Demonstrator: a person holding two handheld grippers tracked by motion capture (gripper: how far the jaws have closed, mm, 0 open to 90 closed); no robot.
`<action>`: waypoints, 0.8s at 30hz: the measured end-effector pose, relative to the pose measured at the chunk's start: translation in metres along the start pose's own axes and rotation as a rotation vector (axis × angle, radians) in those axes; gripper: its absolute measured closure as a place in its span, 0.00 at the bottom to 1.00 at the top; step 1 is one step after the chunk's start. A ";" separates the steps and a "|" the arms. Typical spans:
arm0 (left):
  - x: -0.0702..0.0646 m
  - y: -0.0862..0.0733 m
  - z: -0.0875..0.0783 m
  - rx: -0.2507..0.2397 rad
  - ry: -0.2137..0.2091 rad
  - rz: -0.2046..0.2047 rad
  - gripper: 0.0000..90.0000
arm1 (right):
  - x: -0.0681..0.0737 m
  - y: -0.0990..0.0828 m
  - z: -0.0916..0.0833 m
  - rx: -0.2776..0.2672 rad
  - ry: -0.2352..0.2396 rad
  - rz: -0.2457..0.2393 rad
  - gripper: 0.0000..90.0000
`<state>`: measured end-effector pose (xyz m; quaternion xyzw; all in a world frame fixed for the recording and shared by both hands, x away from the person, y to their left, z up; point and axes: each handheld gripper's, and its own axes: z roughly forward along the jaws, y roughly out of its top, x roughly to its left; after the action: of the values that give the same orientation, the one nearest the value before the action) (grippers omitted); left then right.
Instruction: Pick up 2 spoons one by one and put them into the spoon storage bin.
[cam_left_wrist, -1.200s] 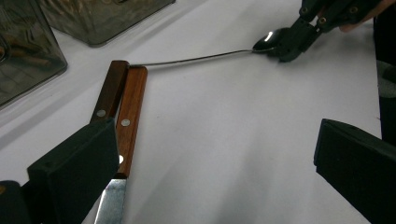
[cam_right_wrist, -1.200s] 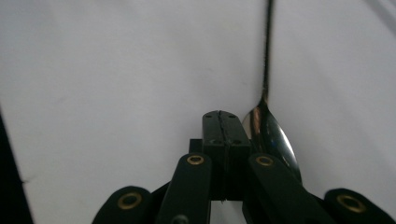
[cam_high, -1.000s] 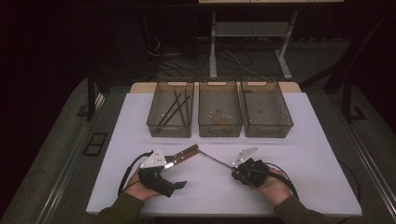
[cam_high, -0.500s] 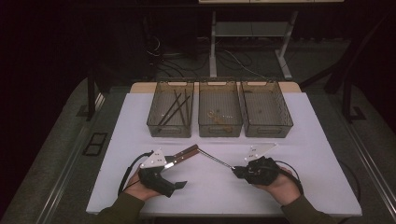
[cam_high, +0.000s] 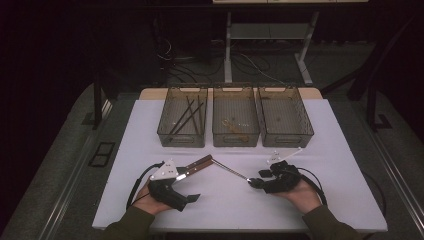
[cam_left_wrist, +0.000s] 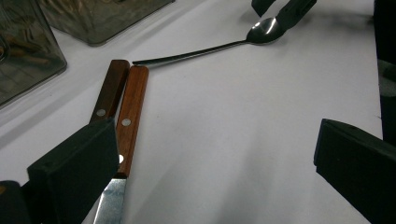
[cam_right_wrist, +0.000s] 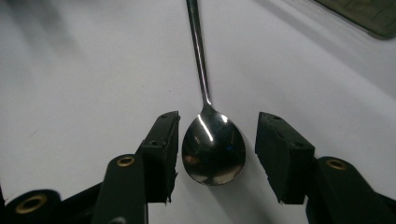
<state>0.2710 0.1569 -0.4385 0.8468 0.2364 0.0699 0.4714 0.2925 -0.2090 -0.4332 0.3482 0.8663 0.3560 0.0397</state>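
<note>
A steel spoon lies flat on the white table, its handle towards two wooden-handled knives. My right gripper sits at the spoon's bowl. Its jaws have just been opening and now stand on either side of the bowl without touching it. My left gripper rests on the table with its jaws wide apart. In the left gripper view the knives lie side by side against the left jaw, and the spoon lies beyond them.
Three clear bins stand in a row at the back. The left bin holds dark long utensils, the middle bin holds a few light pieces, and I cannot tell what is in the right bin. White table surface lies between the two hands.
My right hand has shifted a little to the right and its jaws have parted around the spoon's bowl. The left hand and the knives have stayed put.
</note>
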 end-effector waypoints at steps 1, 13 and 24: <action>0.000 0.000 0.000 0.000 0.000 0.000 0.00 | 0.000 0.000 0.001 0.002 0.000 -0.001 0.55; 0.000 0.000 0.000 0.002 0.001 -0.001 0.00 | 0.001 -0.002 0.009 0.045 -0.009 -0.024 0.59; 0.000 0.000 0.000 0.003 0.002 0.000 0.00 | 0.003 -0.003 0.009 0.056 -0.011 -0.055 0.61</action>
<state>0.2710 0.1569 -0.4385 0.8473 0.2369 0.0706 0.4700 0.2915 -0.2037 -0.4410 0.3274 0.8848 0.3285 0.0444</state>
